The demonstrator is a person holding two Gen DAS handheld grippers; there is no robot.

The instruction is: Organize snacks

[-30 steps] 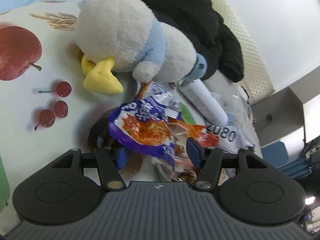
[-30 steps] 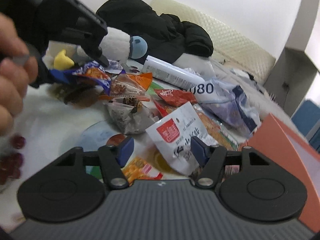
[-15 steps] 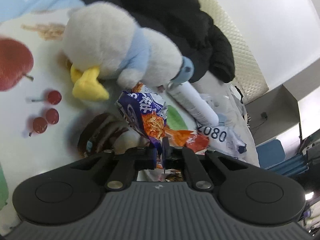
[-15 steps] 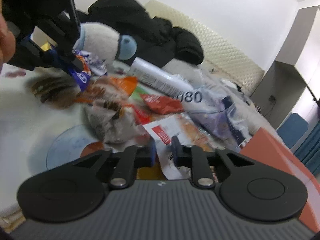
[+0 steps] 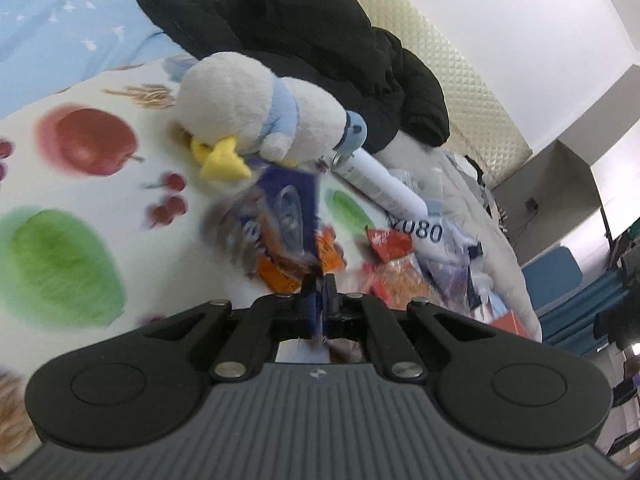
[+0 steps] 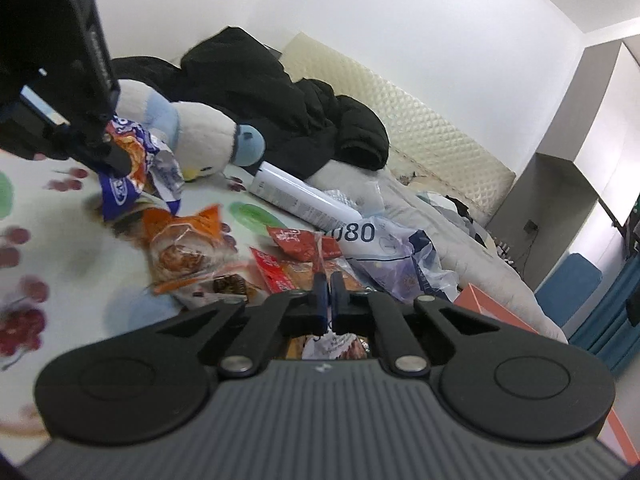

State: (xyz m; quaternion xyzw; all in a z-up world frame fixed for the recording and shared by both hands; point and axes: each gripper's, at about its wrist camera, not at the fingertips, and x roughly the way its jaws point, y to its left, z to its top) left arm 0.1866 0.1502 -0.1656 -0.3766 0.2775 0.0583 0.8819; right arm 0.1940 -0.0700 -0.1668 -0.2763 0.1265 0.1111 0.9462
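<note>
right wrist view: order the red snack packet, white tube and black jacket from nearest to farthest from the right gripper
1. red snack packet, just beyond the right gripper
2. white tube, farther back, lying slantwise
3. black jacket, farthest, piled by the wall

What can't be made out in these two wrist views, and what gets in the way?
- Left wrist view: print on the purple snack bag is smeared by motion blur.
- Right wrist view: the white packet in the right hand-held gripper is mostly hidden beneath the gripper body.
- Right wrist view: the orange box is cut off by the gripper and frame edge; contents unseen.
- Both views: the label on the white tube is too small.
</note>
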